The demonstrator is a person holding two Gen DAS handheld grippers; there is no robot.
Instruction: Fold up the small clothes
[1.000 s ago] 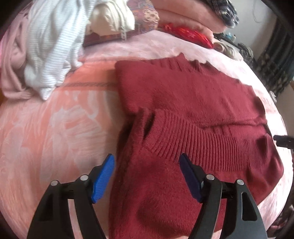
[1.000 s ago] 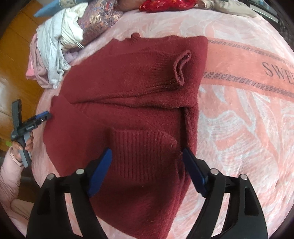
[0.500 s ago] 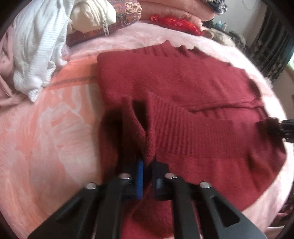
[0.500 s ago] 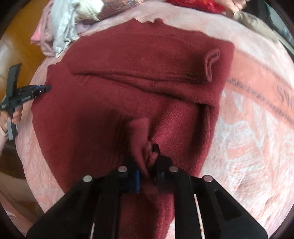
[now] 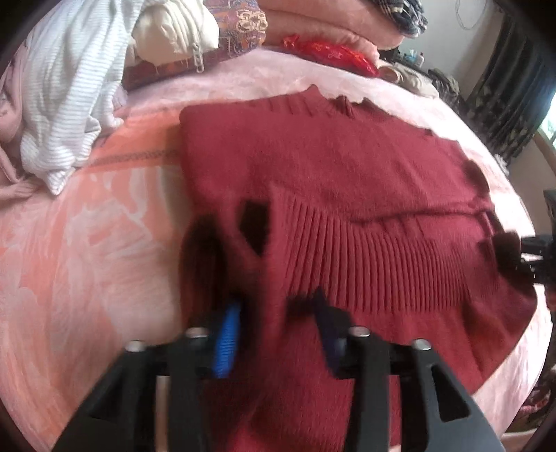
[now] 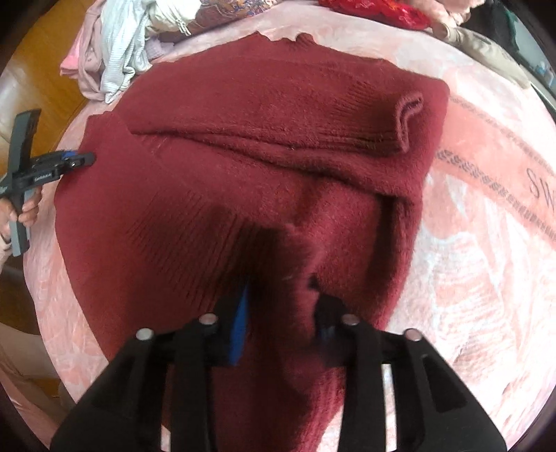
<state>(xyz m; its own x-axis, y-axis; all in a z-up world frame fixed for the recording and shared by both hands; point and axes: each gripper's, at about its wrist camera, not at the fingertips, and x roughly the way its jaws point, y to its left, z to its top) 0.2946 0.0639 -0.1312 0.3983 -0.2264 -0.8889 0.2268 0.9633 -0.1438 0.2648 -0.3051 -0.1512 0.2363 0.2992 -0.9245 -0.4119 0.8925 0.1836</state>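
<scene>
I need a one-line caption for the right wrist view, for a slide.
Right tongs part open over the hem of a dark red sweater on a pink blanket.

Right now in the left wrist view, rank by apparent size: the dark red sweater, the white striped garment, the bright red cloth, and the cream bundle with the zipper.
1. Dark red sweater, by far the largest.
2. White striped garment.
3. Cream bundle and bright red cloth: look alike, both far back and partly hidden, so unranked.

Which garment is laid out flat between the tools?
The dark red knit sweater, spread flat on the pink blanket. The white striped top and other clothes sit bunched in the heap behind it.
</scene>
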